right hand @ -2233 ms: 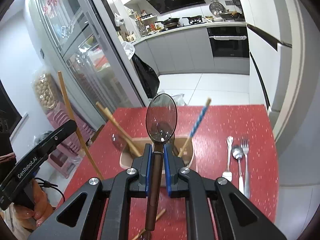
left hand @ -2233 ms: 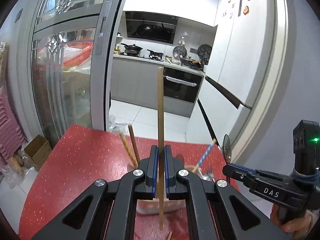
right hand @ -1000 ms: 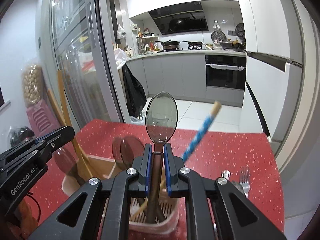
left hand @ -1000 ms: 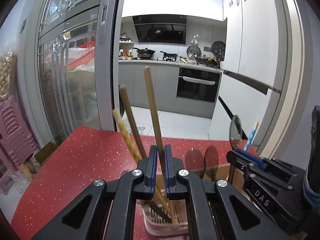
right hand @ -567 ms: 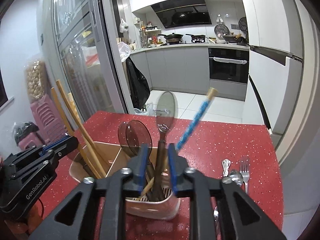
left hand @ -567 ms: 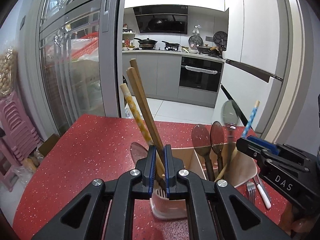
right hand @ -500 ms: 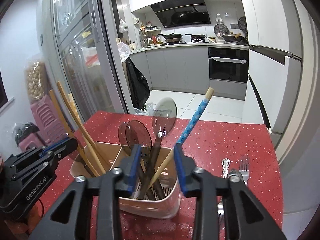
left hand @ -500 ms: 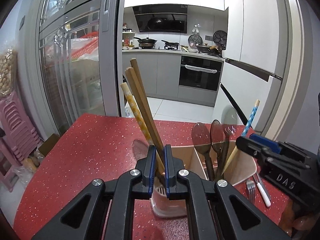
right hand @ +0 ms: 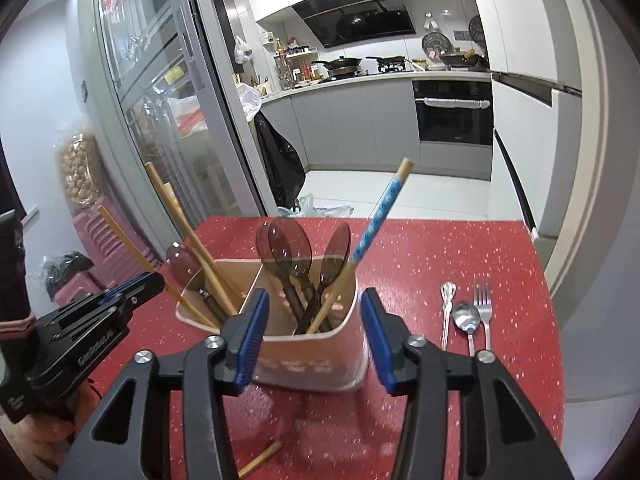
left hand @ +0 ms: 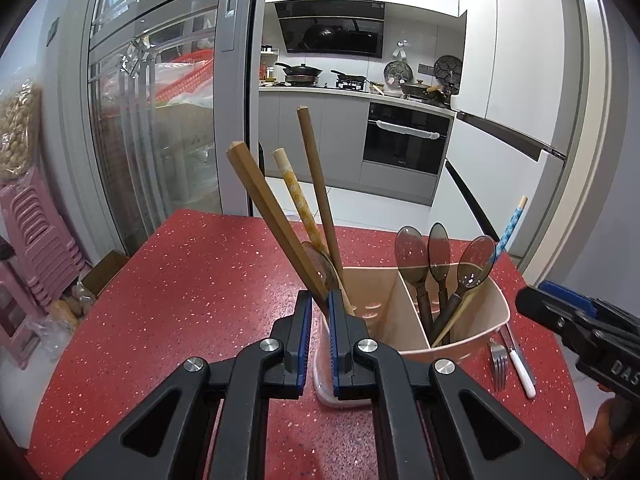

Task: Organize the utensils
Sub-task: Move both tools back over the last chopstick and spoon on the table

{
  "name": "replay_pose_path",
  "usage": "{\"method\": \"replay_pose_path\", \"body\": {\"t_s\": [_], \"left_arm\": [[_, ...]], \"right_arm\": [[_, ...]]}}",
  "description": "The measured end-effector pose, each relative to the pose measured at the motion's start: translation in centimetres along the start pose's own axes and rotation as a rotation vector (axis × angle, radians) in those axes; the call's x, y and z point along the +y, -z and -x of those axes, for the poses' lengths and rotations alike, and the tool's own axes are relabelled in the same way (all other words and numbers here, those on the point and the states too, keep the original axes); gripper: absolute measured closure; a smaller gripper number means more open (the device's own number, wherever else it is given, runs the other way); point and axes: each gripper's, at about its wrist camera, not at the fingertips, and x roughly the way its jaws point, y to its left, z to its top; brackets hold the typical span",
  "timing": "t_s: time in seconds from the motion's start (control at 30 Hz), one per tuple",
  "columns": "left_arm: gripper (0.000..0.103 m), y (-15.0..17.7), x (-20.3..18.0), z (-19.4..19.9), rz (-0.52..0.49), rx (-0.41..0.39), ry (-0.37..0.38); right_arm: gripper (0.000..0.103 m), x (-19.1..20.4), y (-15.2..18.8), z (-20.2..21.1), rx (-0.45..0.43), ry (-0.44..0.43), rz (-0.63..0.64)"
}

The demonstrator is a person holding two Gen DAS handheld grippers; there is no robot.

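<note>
Left gripper (left hand: 318, 312) clamped on a chopstick (left hand: 276, 224) leaning in the holder (left hand: 472, 334). Right gripper (right hand: 312, 332) just opened, jaws wide, nothing between the pads. Chopsticks in the holder's left compartment; three dark spoons (right hand: 288, 250) and a blue chopstick (right hand: 376, 216) in the right.
</note>
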Motion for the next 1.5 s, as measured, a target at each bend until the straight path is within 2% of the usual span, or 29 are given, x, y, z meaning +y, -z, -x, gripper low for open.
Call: {"method": "replay_pose_path", "body": {"t_s": [0.1, 0.33, 0.37, 0.4, 0.43, 0.5, 0.53, 0.8, 0.87, 1.0, 1.27, 1.5], "left_arm": [[0.073, -0.2, 0.0, 0.3, 0.003, -0.005, -0.011], [0.073, -0.3, -0.3, 2.0, -0.013, -0.023, -0.014], [0.068, -0.2, -0.2, 2.3, -0.010, -0.023, -0.013], [0.027, -0.1, -0.1, 2.6, -0.007, -0.021, -0.013], [0.001, 0.1, 0.1, 3.0, 0.001, -0.020, -0.020], [0.000, 0.5, 0.5, 4.5, 0.011, -0.073, -0.042], [0.000, 0.6, 0.5, 4.8, 0.000, -0.072, -0.040], [0.000, 3.8, 1.4, 6.4, -0.032, -0.001, -0.034], [0.000, 4.7, 1.9, 6.6, -0.037, 0.023, -0.033], [0.000, 6.6, 2.6, 6.9, -0.040, 0.067, -0.039], [0.000, 10.2, 3.5, 7.2, -0.046, 0.138, -0.046], [0.000, 13.2, 4.6, 6.9, -0.058, 0.202, -0.060]], "right_arm": [[0.046, -0.1, 0.4, 0.6, 0.011, -0.009, -0.016], [0.035, -0.4, 1.2, 2.3, 0.016, -0.020, -0.048], [0.034, -0.4, 1.3, 2.5, 0.019, -0.021, -0.051], [0.034, -0.4, 1.5, 2.6, 0.025, -0.021, -0.055], [0.032, -0.4, 1.6, 2.8, 0.029, -0.023, -0.059], [0.030, -0.5, 2.1, 3.2, 0.041, -0.028, -0.071], [0.028, -0.5, 2.2, 3.3, 0.045, -0.027, -0.075], [0.014, -0.6, 5.1, 4.2, 0.119, -0.049, -0.149], [0.000, -0.5, 5.9, 4.3, 0.127, -0.055, -0.158], [0.000, 0.1, 7.5, 4.9, 0.139, -0.071, -0.167], [0.000, 1.7, 9.5, 4.8, 0.239, -0.080, -0.170], [0.000, 2.8, 11.8, 3.9, 0.294, -0.068, -0.160]]}}
